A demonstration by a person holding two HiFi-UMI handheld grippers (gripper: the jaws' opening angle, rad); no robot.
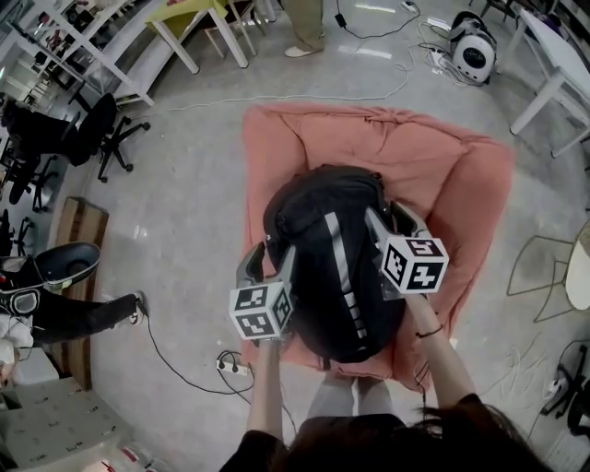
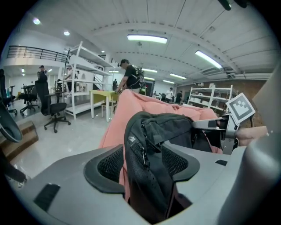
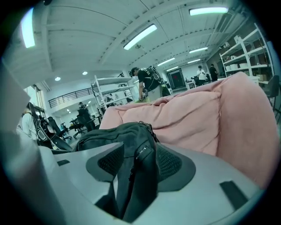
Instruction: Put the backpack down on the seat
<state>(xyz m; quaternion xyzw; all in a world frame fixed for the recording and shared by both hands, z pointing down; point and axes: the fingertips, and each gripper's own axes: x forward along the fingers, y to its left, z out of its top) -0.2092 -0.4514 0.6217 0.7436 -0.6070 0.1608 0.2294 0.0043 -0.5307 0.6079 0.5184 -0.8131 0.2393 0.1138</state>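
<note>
A black backpack (image 1: 332, 267) with a grey stripe lies on the pink cushioned seat (image 1: 442, 166). My left gripper (image 1: 267, 258) sits at the bag's left side and my right gripper (image 1: 390, 219) at its upper right side. In the left gripper view, a fold of the backpack (image 2: 153, 132) runs between the jaws of the left gripper (image 2: 142, 165), and a gap shows at the left pad. In the right gripper view, a zipped fold of the backpack (image 3: 118, 132) lies loosely between the wide jaws of the right gripper (image 3: 136, 165). The seat's back (image 3: 189, 114) rises behind it.
A black office chair (image 1: 101, 129) and a wooden platform (image 1: 78, 230) stand to the left. A power strip (image 1: 230, 366) and cables lie on the floor near the seat's front. A white device (image 1: 475, 51) and white table legs (image 1: 544, 97) are at the far right. A person (image 1: 304, 28) stands at the back.
</note>
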